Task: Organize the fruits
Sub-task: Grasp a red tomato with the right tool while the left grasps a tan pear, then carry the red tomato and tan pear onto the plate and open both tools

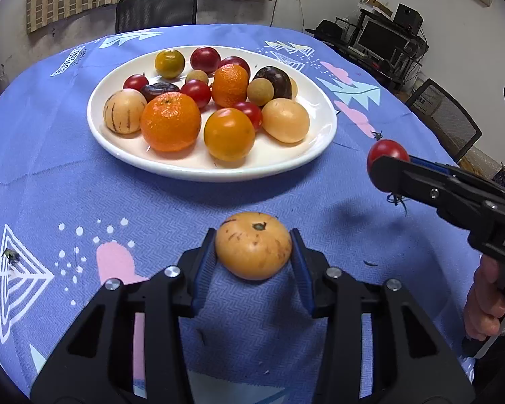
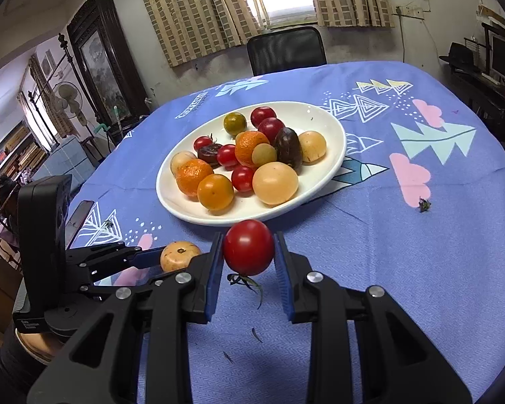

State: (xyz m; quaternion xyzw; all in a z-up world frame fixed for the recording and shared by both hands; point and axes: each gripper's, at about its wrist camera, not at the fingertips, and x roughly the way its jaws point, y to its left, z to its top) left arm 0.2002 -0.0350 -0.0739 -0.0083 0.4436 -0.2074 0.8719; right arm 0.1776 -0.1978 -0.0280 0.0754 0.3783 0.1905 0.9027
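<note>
A white plate [image 1: 118, 148] [image 2: 333, 168] on the blue tablecloth holds several fruits: oranges, red tomatoes, pale round fruits, dark ones. My left gripper [image 1: 253, 252] is shut on a tan speckled fruit [image 1: 253, 250], held just above the cloth in front of the plate. In the right wrist view that tan speckled fruit [image 2: 180, 256] shows at the left, between the left gripper's fingers. My right gripper [image 2: 249, 249] is shut on a red tomato [image 2: 249, 247], near the plate's front rim. The left wrist view shows the red tomato [image 1: 387, 155] right of the plate.
Green stem bits lie on the cloth: one [image 2: 423, 204] right of the plate, another [image 2: 247, 281] under the tomato. A black chair [image 1: 156, 10] stands at the table's far side. A hand [image 1: 488, 299] holds the right gripper's handle. Desk with monitors [image 1: 383, 38] sits far right.
</note>
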